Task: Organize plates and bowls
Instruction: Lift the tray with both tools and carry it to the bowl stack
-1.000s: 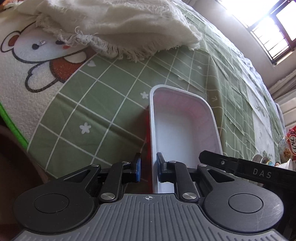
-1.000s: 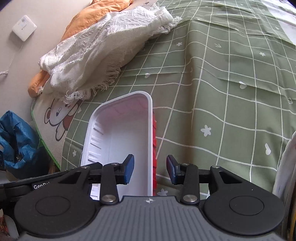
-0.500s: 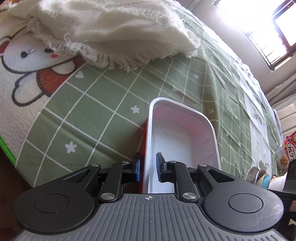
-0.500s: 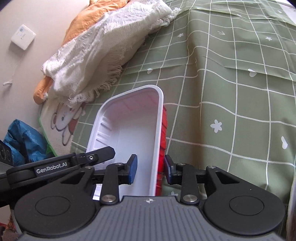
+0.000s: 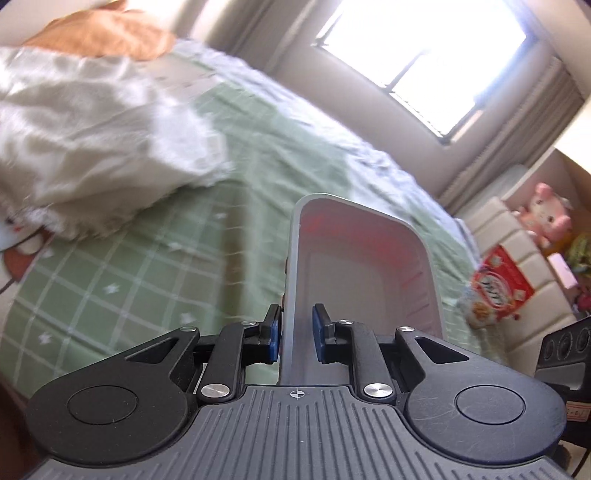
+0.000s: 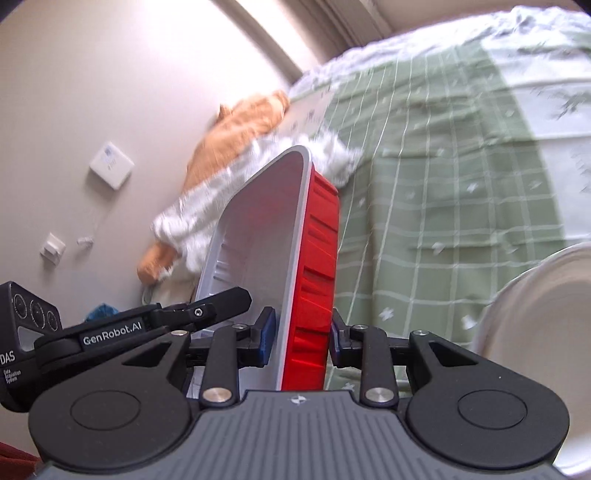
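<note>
A rectangular dish (image 5: 362, 266), white inside and red outside, hangs above the green checked bedcover (image 5: 129, 277). My left gripper (image 5: 295, 332) pinches its left wall; the jaws ease open slightly, but the blue pads still press on the wall. In the right wrist view the dish (image 6: 319, 236) tilts with its ribbed red side showing. My right gripper (image 6: 300, 338) is shut on the right wall, one pad inside and one on the red outside. The left tool's black body (image 6: 110, 328) shows at the lower left of that view.
A white round plate or bowl (image 6: 535, 332) sits close at the right. A white fringed blanket (image 5: 92, 147) and an orange pillow (image 5: 103, 33) lie at the bed's far left. A snack bag (image 5: 495, 288) and a pink plush toy (image 5: 546, 218) are beyond the bed's right side.
The right jaws closed on the dish's right wall. Both grippers then rose with the dish, which left the bedcover, and the views swung up towards the walls and window.
</note>
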Tool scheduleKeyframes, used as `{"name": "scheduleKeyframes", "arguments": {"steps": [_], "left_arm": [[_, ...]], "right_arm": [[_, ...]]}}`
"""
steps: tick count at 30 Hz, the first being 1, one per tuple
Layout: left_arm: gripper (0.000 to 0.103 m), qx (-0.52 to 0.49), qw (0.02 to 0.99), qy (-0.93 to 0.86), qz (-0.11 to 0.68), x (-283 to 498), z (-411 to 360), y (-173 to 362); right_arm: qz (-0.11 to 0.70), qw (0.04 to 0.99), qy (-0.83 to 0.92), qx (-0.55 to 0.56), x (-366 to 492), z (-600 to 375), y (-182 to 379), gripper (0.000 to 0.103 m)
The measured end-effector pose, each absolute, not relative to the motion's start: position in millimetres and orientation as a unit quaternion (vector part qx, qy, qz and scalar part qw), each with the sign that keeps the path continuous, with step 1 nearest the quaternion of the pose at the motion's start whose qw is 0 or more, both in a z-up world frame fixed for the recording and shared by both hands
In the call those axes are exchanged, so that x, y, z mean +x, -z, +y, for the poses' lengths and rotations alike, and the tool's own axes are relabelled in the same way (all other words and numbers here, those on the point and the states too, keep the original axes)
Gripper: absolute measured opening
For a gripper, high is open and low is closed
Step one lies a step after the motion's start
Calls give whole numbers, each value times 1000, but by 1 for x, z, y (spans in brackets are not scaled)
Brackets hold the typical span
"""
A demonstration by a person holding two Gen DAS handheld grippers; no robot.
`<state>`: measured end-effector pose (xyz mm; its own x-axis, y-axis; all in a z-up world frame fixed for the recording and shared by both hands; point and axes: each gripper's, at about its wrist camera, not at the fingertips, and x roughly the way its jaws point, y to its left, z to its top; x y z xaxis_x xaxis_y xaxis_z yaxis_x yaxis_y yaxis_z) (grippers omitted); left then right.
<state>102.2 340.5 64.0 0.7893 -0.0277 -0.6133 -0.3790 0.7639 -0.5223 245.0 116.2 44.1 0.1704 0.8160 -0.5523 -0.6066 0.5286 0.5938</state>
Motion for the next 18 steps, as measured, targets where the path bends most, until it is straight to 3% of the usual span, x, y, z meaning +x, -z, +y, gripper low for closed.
{"name": "scheduleKeyframes", "arguments": {"steps": [8, 18], "left_arm": [[20, -276, 901, -3, 334, 161, 240, -91], [19, -275, 861, 5, 427, 202, 220, -31]], "right_arm": [[435, 786, -415, 145, 276, -2, -61, 29], [512, 755, -368, 177, 308, -21, 22, 30]]}}
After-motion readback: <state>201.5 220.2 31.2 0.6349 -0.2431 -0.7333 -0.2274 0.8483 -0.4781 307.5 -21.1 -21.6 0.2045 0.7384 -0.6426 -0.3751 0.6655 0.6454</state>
